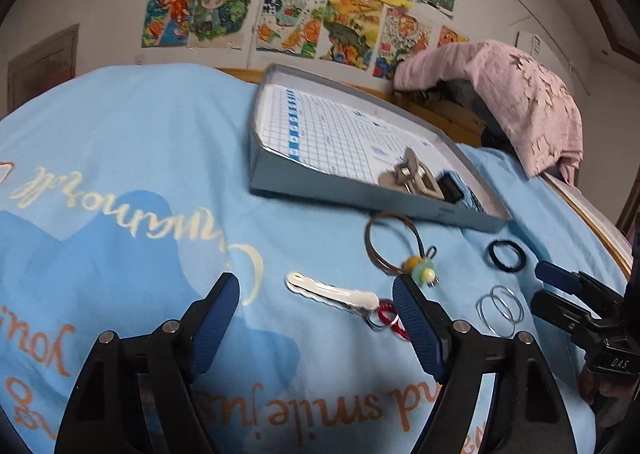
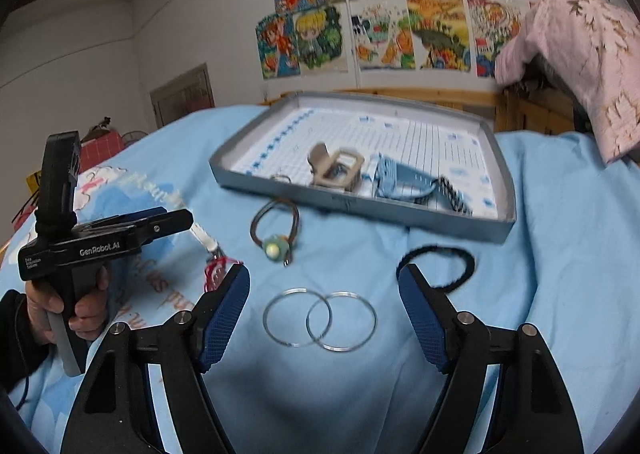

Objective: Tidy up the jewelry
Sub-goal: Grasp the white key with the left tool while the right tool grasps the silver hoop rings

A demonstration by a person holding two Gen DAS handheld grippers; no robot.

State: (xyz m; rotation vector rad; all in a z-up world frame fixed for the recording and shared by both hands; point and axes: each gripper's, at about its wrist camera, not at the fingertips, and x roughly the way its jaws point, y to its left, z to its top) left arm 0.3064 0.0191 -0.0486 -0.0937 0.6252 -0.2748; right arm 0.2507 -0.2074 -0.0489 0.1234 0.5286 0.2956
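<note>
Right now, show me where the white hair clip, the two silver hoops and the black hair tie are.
white hair clip (image 1: 332,291), left wrist view, middle of its white body.
two silver hoops (image 2: 319,320), right wrist view, where the rings overlap.
black hair tie (image 1: 506,252), left wrist view, its lower band.

I hold my left tool (image 1: 316,294) tilted downward, its jaws parted with nothing gripped. My right tool (image 2: 324,288) tilts down the same way, jaws apart and empty. My left hand (image 2: 60,308) wraps its handle.
</note>
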